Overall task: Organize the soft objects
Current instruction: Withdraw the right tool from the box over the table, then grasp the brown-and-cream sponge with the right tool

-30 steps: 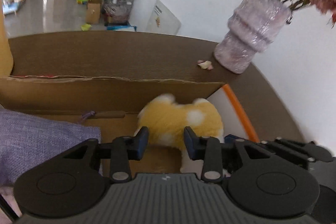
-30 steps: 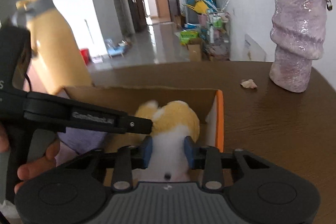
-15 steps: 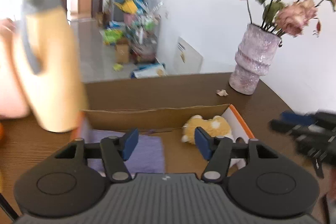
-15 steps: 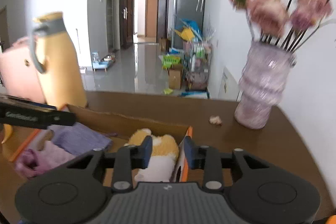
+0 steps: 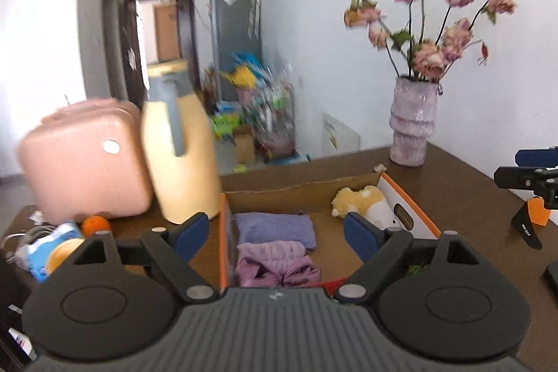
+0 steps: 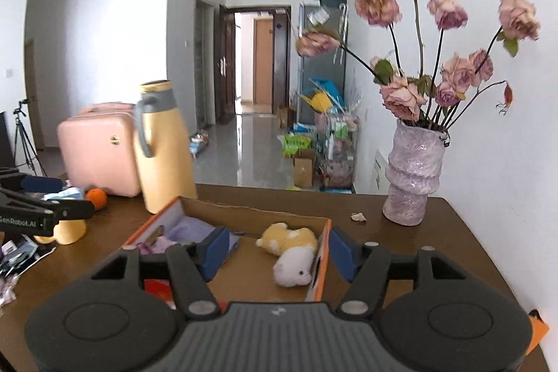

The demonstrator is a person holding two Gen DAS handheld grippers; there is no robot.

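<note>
An open cardboard box [image 5: 307, 189] [image 6: 244, 208] with orange edges sits on the brown table. Inside lie a yellow-and-white plush toy [image 5: 364, 202] [image 6: 291, 248] at its right end, a folded lilac cloth [image 5: 273, 229] [image 6: 188, 230] and a bundled pink-purple cloth [image 5: 277, 265]. My left gripper [image 5: 277, 234] hovers above and short of the box, its jaws opening wide with nothing between them. My right gripper [image 6: 277, 251] also hangs back above the box, jaws opening, with no grip on anything. The right gripper's arm shows at the far right [image 5: 530, 176] of the left wrist view.
A yellow jug [image 5: 179, 145] [image 6: 164, 149] and pink case [image 5: 83, 162] [image 6: 97, 152] stand left of the box. A lilac vase of dried roses [image 5: 413, 124] [image 6: 413, 175] stands back right. An orange [image 5: 95, 225], a tissue pack [image 5: 47, 250] and clutter lie at left.
Both grippers have drawn back and risen out of the box and opened their jaws. The plush toy now lies free in the box's right end.
</note>
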